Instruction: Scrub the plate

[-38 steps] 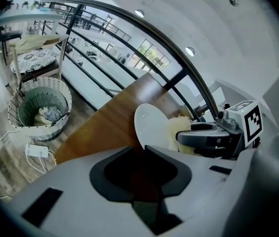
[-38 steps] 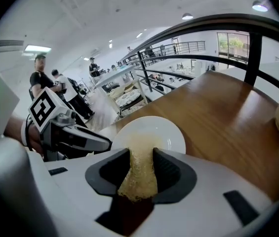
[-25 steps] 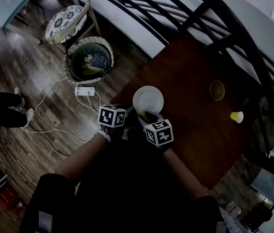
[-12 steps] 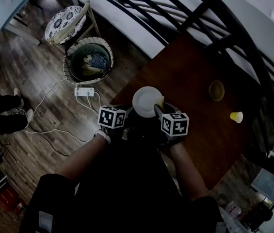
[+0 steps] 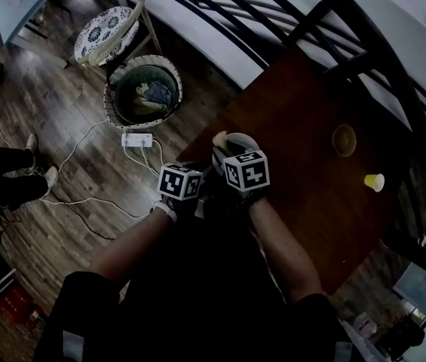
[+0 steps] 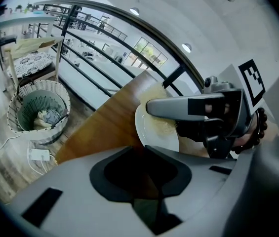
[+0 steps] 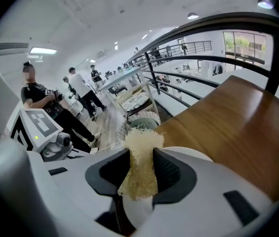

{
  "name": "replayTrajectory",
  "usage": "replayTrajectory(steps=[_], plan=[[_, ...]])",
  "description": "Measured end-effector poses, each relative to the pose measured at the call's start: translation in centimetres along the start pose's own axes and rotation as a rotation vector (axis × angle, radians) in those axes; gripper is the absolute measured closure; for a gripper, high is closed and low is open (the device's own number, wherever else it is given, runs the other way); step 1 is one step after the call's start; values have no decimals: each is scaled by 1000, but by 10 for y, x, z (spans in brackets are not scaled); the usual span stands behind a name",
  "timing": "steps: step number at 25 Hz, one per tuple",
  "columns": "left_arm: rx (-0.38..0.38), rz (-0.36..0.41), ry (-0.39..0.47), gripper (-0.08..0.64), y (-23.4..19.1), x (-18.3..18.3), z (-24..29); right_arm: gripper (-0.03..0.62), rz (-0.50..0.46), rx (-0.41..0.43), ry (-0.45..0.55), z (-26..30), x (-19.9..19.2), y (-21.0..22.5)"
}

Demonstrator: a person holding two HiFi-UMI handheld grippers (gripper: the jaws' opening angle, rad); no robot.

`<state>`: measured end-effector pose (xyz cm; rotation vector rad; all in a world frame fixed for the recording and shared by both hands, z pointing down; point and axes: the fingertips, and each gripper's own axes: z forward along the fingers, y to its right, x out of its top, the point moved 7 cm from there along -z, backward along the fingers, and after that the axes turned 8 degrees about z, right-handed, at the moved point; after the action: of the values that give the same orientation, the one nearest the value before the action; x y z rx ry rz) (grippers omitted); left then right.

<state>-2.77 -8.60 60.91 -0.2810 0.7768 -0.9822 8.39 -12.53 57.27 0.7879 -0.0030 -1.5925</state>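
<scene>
The left gripper (image 6: 143,152) pinched only the plate's (image 6: 155,130) 7 o'clock rim, so hard strokes from the right gripper's (image 7: 141,168) clamped scourer (image 7: 141,149) might have levered it loose.

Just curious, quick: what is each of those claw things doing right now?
Left gripper: shut on the plate, at its rim.
Right gripper: shut on the scrub pad.

Beyond plate (image 6: 154,132), table (image 5: 303,111) bare to bowl (image 5: 344,139), cup (image 5: 374,181).
</scene>
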Motion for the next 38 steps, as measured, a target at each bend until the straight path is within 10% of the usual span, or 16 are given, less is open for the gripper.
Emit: replayTrajectory(steps=[9,22,38], plan=[[-3,-27,11,489,-4,-3,-1,443,164,-144,67,-53,-12,71],[2,-13,-2,491,-3,-1,1,443,9,18,-53,-16,-44,-8],[43,-3,74,491,-26,46,-14,443,210,-127,69,-66,-36,65]])
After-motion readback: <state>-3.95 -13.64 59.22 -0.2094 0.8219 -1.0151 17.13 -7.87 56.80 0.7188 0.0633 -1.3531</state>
